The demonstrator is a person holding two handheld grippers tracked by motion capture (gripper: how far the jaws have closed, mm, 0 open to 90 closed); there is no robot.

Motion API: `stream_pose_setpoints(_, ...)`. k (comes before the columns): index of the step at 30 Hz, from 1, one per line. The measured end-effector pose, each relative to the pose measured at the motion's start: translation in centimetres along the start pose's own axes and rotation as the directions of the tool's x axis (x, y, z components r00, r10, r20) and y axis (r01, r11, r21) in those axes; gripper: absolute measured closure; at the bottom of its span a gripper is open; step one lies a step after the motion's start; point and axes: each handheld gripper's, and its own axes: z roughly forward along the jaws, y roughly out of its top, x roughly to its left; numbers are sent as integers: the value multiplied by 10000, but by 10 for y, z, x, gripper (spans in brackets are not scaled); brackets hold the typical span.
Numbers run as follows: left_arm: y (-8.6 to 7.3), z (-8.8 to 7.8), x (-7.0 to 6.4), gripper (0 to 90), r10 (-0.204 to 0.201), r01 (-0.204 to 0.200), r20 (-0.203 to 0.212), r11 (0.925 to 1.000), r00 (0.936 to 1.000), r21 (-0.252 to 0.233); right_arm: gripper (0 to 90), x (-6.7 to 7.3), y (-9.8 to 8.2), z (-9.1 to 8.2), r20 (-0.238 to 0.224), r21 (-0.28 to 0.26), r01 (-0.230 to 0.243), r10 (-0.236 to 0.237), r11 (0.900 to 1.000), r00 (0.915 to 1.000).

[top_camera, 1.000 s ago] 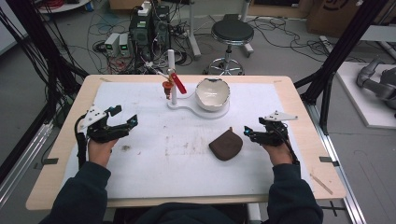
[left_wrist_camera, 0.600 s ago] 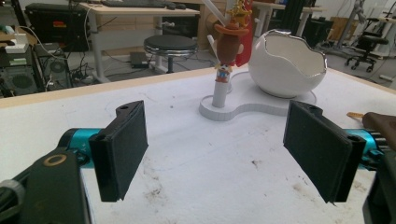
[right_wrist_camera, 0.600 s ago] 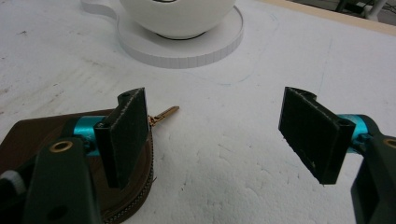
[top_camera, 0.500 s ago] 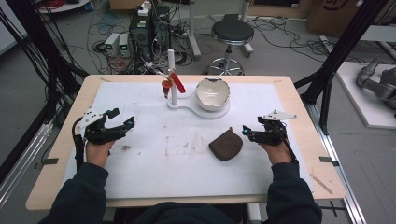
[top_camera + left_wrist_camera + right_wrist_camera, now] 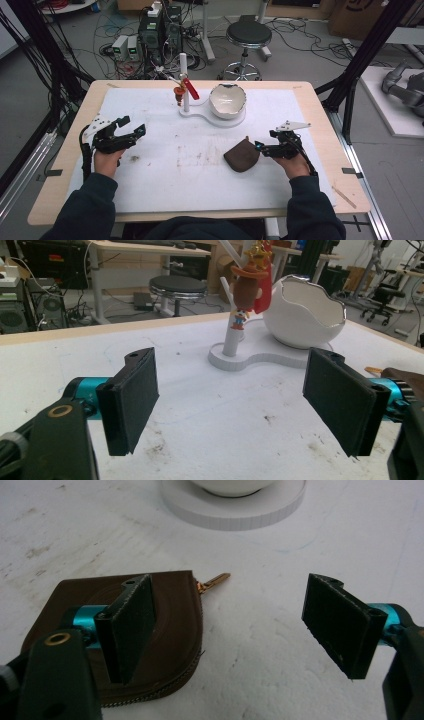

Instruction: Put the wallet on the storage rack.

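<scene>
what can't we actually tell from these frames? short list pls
- Brown pouch contents: zipped shut in the high view and right gripper view; part of it sits behind the right gripper's near jaw.
- Egg-shaped bowl inside: the left gripper view sees its outer wall; the high view is too small to tell.
- Figurine on the white stand: its top is cut off by the left gripper view's upper edge.
- Left gripper: open, holding nothing.

Brown pouch, white bowl, black tongs

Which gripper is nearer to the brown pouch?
Right. The right gripper is just beside the brown pouch; the left gripper is far across the table.
</scene>
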Motion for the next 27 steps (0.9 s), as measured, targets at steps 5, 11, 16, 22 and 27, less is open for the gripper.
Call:
stream_pose_setpoints(5,0,5,-4,220,-14,13,139,10000,9999,61,218,7,-5,8,-829,368,-16,46,9993,9966)
stream_pose_setpoints(11,-1,7,-4,220,-20,16,171,9998,9999,206,218,18,-6,24,-1460,862,57,69,9963,9893)
stream_pose_setpoints(16,-2,7,-3,220,-68,64,154,9996,9999,287,201,18,-6,31,-1570,1041,92,73,9945,9876)
stream_pose_setpoints(22,-4,9,-4,223,-31,21,205,9990,9998,456,202,12,-9,35,-2012,1252,-451,699,9911,9770)
stream_pose_setpoints(27,-4,10,-4,226,-68,56,227,9985,9997,547,266,4,-11,39,-2685,1675,-1270,1691,9777,9483)
